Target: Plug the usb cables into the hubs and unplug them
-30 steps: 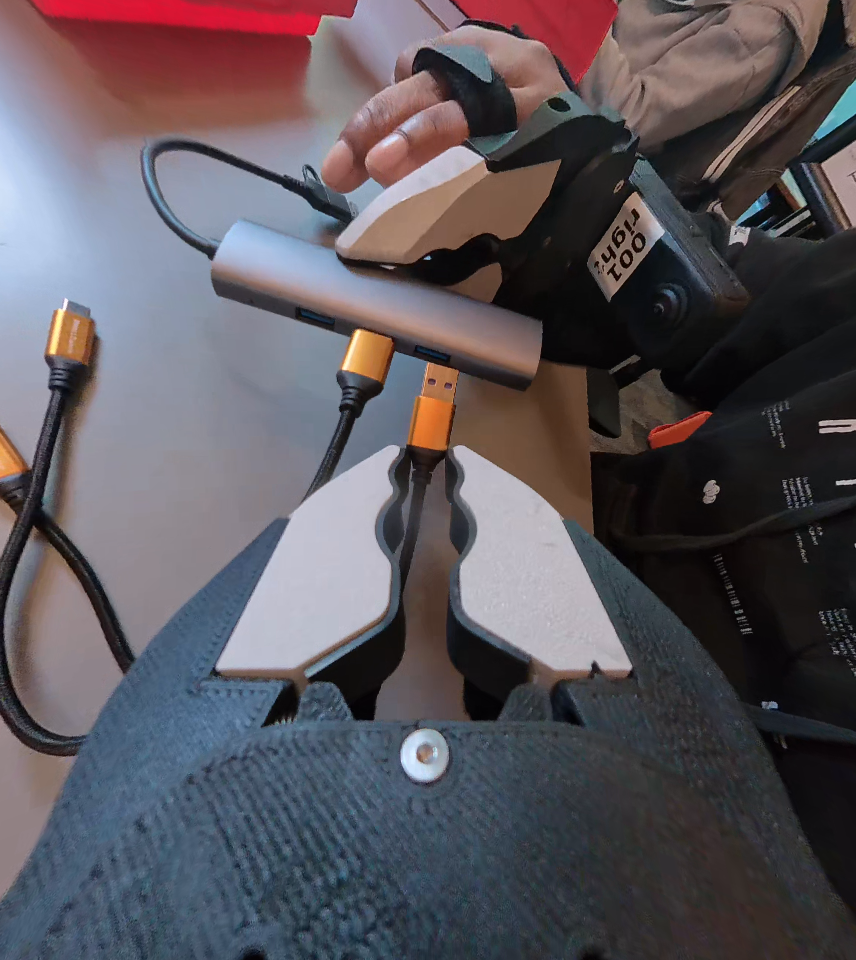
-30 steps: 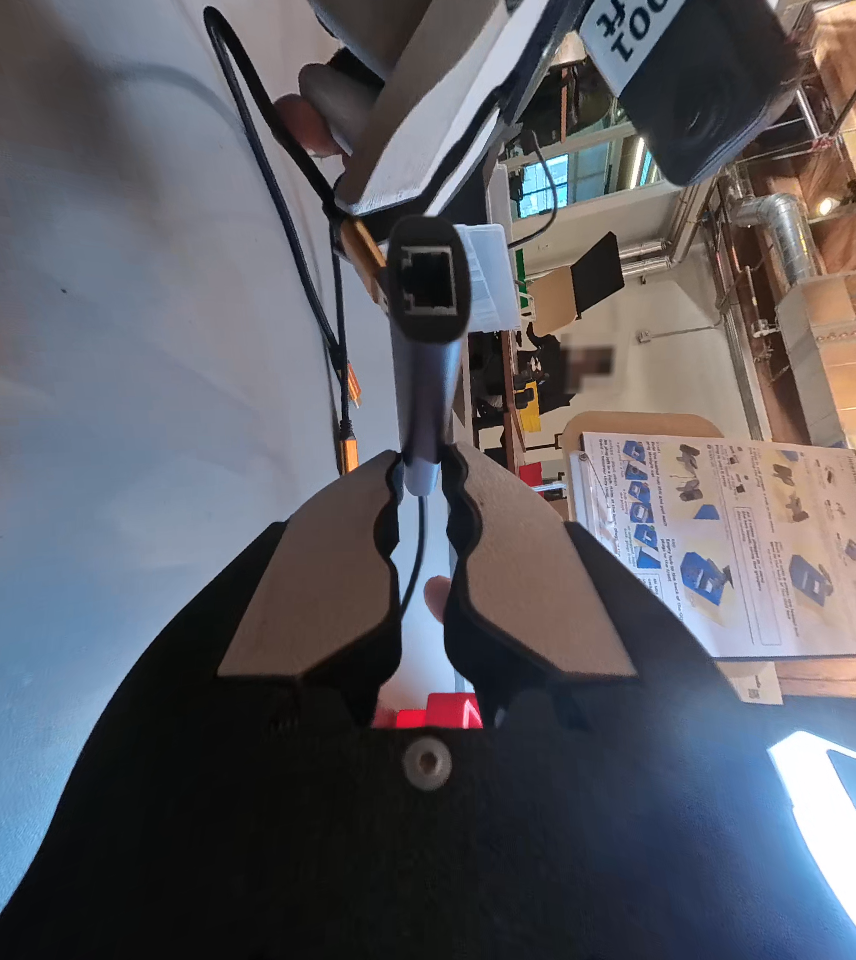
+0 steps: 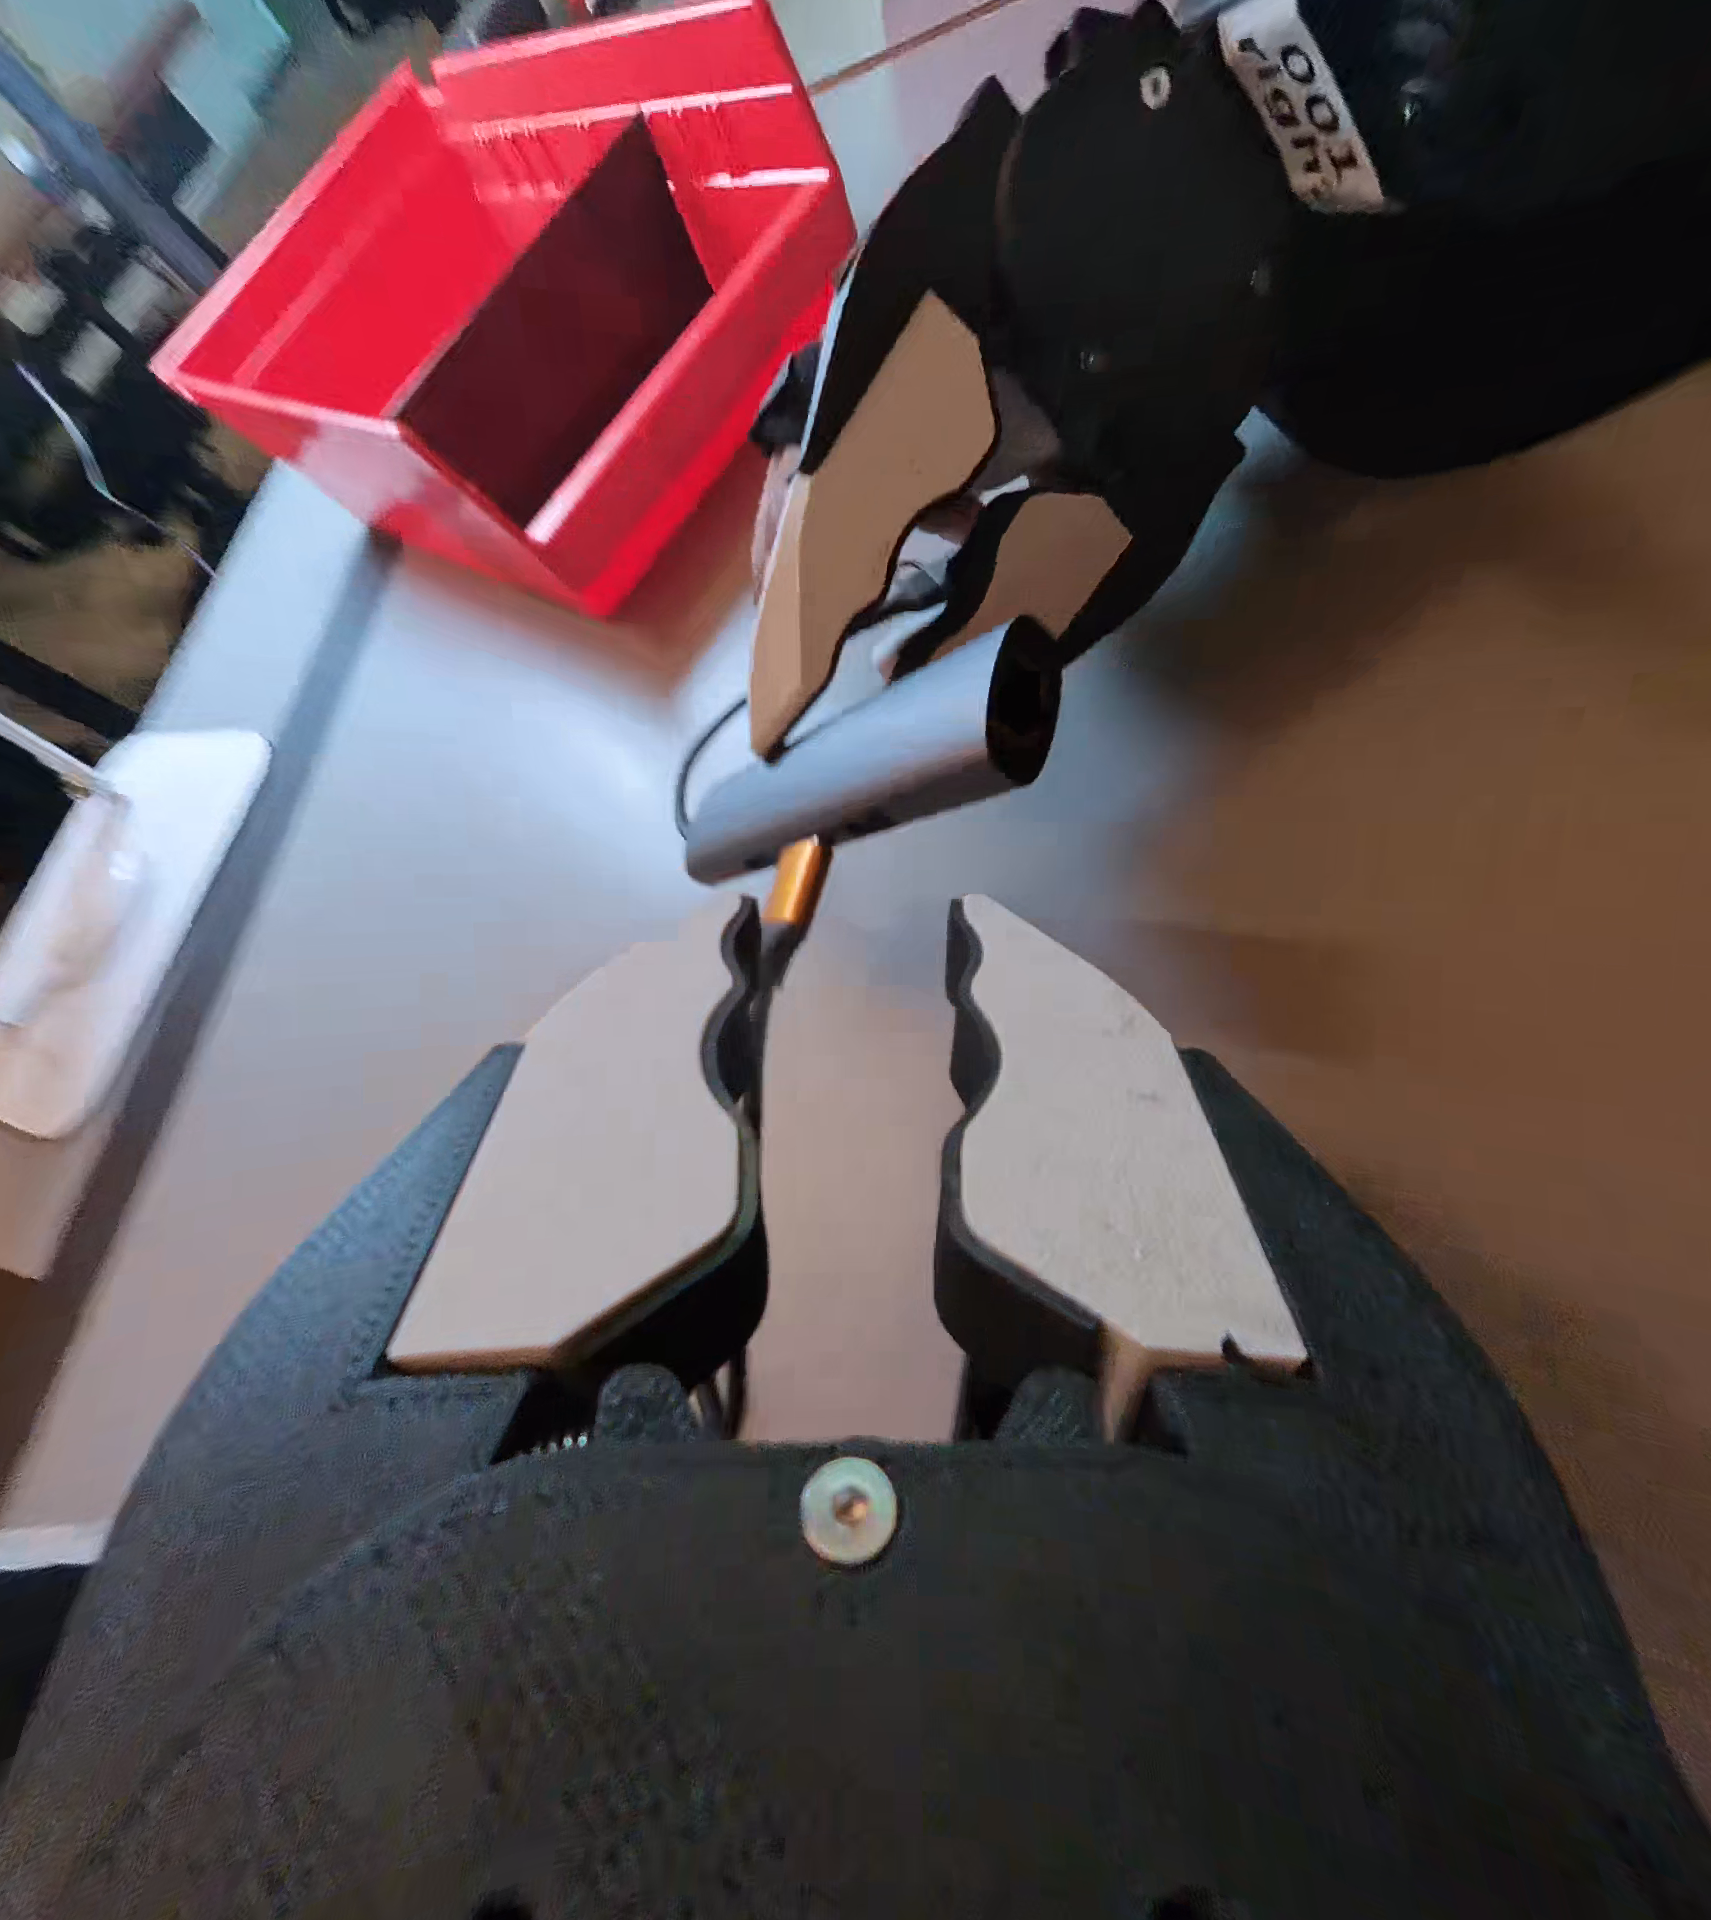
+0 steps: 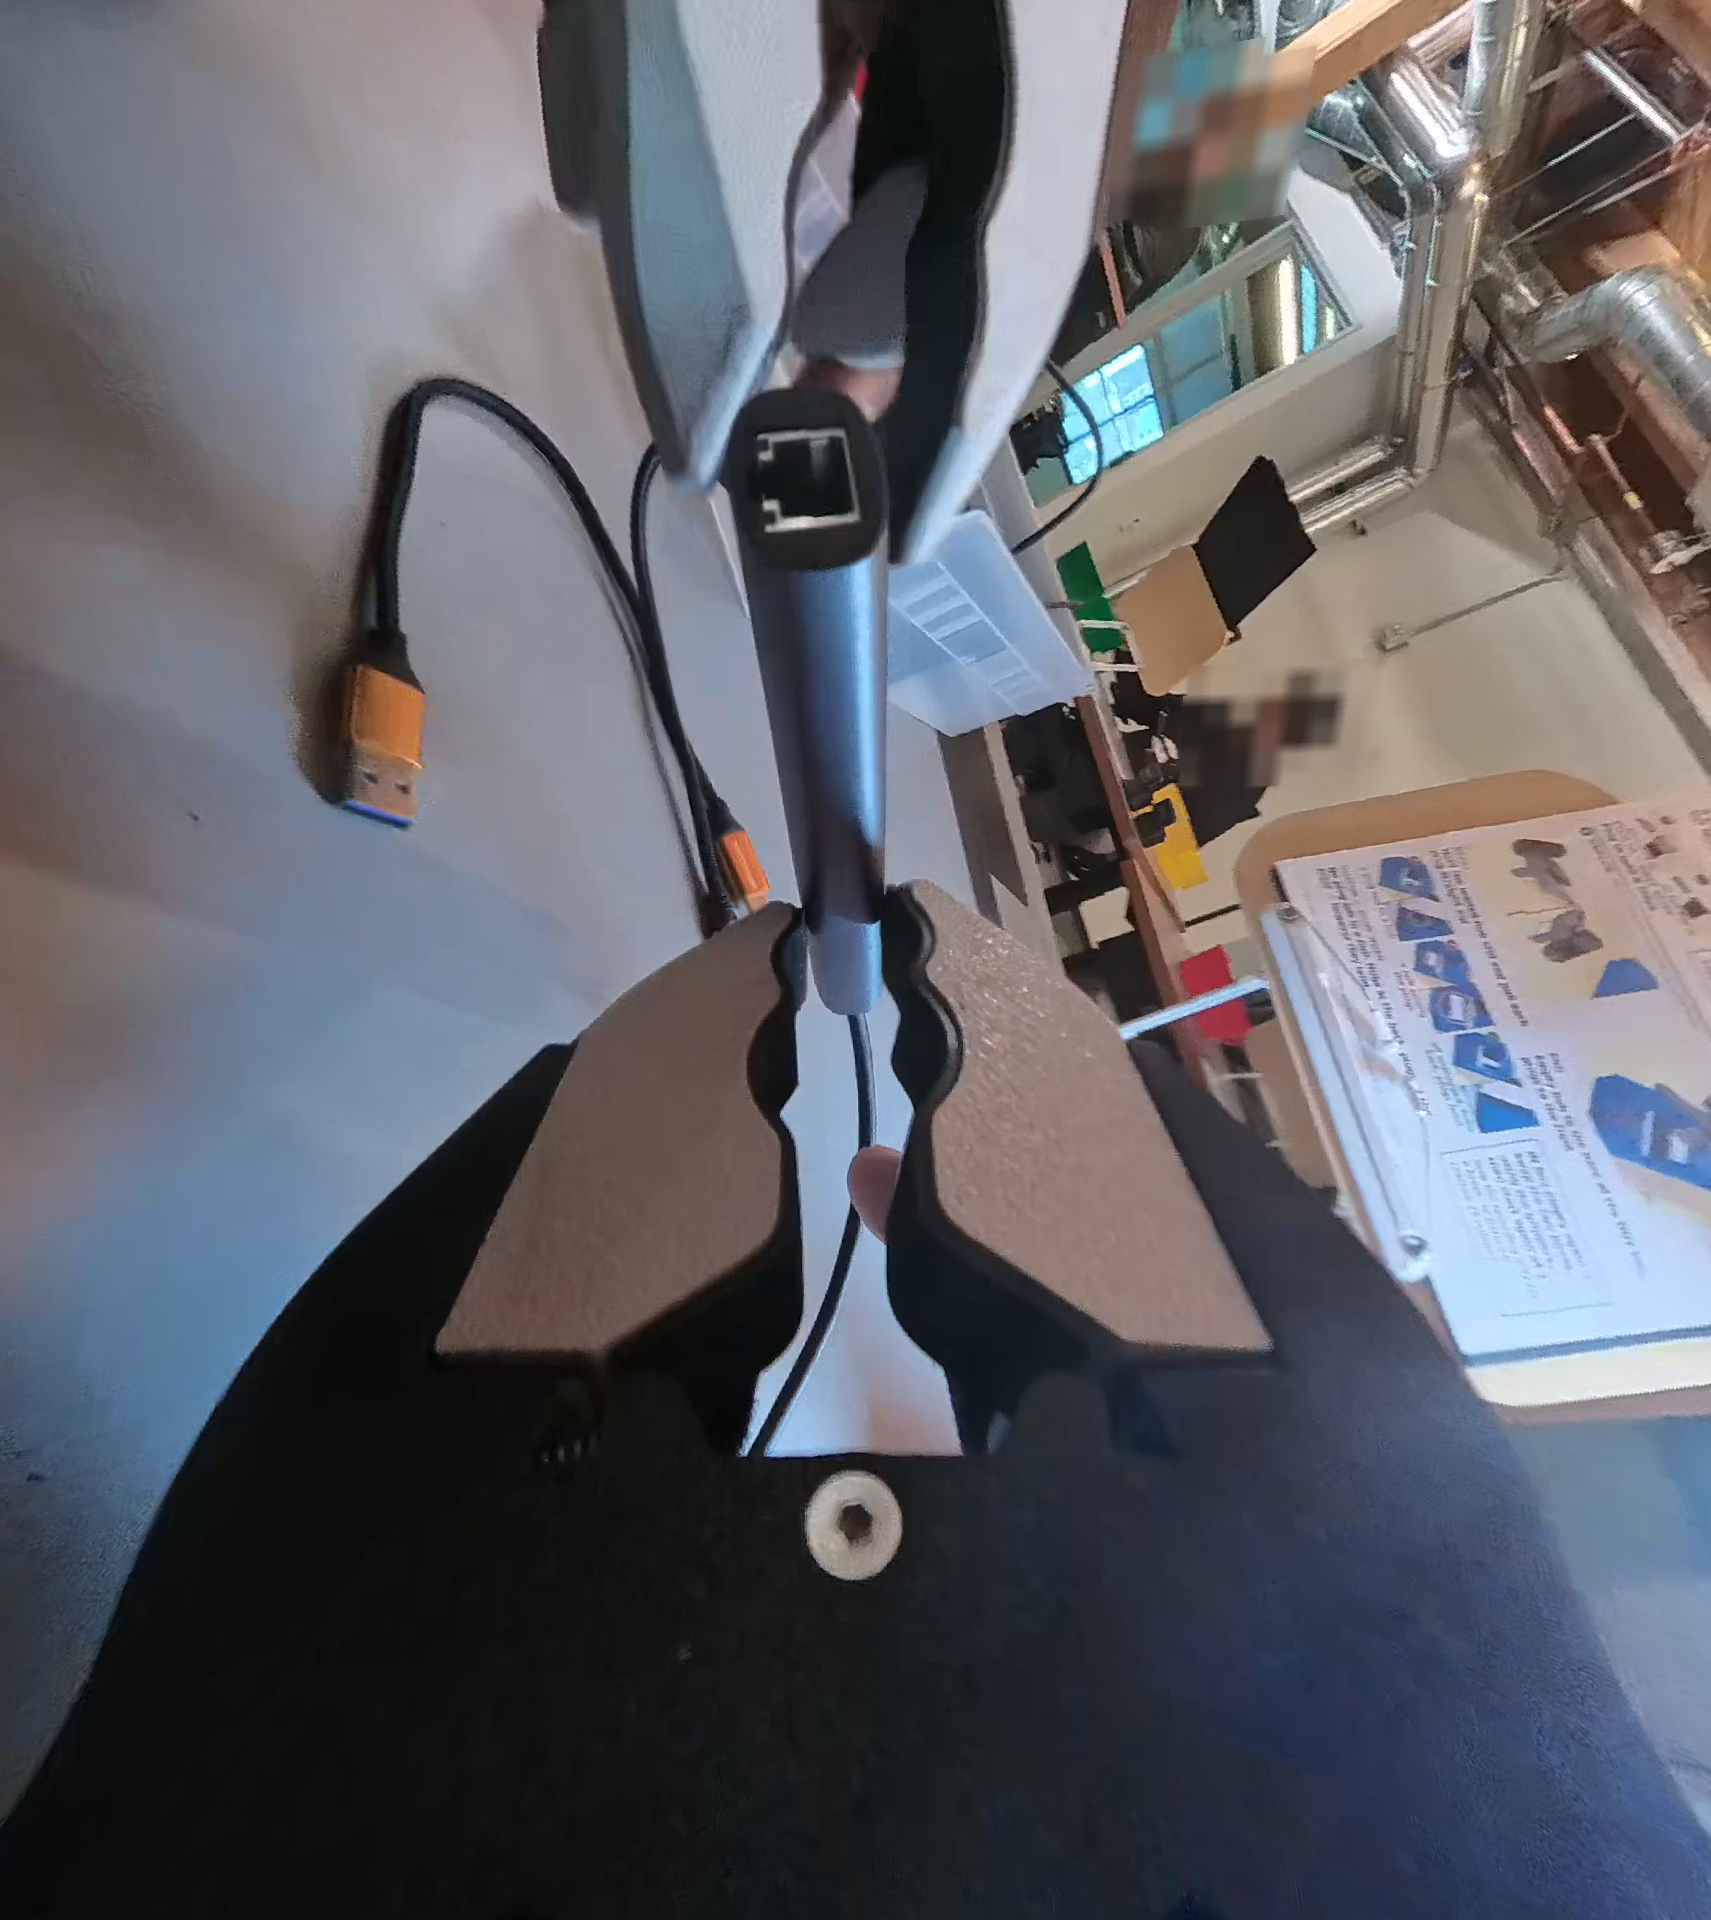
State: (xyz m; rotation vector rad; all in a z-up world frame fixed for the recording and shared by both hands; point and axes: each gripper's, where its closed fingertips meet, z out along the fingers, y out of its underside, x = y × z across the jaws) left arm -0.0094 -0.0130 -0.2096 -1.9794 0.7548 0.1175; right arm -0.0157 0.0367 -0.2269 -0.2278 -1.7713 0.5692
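While clamped at its cable end by the right gripper [image 4: 846, 935], the grey USB hub [image 4: 820, 707] is judged rigid, light and smooth. An orange plug [image 3: 797, 883] is seated in it. The left gripper [image 3: 851, 925] is spread apart, nothing held; plugs are best taken by their stiff shells.

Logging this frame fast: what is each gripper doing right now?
Left gripper: open, holding nothing.
Right gripper: closed on the grey hub.

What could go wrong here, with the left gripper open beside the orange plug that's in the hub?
1. The right gripper pinches the hub only at one end, so a pull on the orange plug might twist the hub out of its grip.
2. The left gripper is open and the plug sits off-centre, close to one finger. Closing there could catch the black cable rather than the plug's shell.
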